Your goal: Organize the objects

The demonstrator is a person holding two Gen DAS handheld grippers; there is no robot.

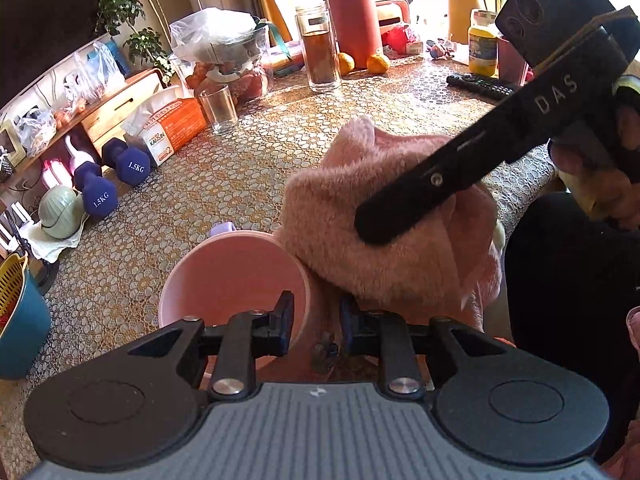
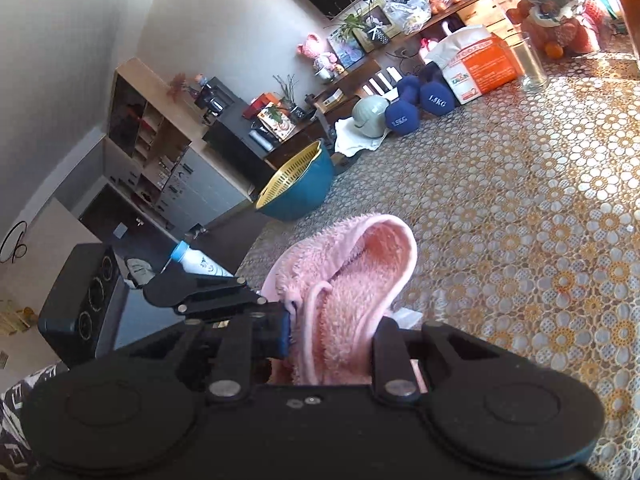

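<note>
Right tongs pinch a fluffy, crumpled pink towel.

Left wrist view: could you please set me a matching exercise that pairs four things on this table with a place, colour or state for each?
Things:
1. pink towel
2. dumbbells
3. empty glass
4. oranges

Place, colour or state:
A. clear and standing upright
B. dark blue
C. clamped in the right tongs
D. beside the red bottle

Pairs: 1-C, 2-B, 3-A, 4-D
</note>
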